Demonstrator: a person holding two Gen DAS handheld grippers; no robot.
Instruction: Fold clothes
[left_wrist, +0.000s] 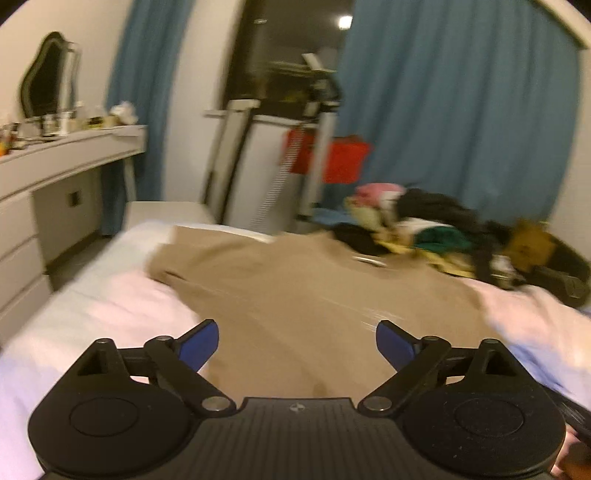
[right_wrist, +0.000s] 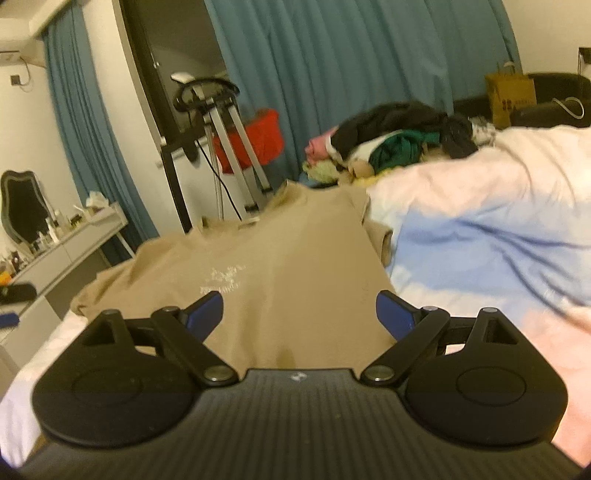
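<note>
While the tan T-shirt (right_wrist: 295, 258) lies spread across the bed (right_wrist: 480, 240), filling mid-frame, it looks light and limp; hem corners or sleeves seem the best holds. The unfolded clothes pile (right_wrist: 391, 147) sits upper right. Both left gripper (left_wrist: 297, 345) and right gripper (right_wrist: 299, 314) stand spread, empty. No containers show contents.

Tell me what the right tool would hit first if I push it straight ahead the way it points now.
Most likely the tan shirt spread on the bed. The right tool is open, nothing between its fingers, and angled down over the cloth. Depth is hard to judge, but nothing else lies in that line.
</note>
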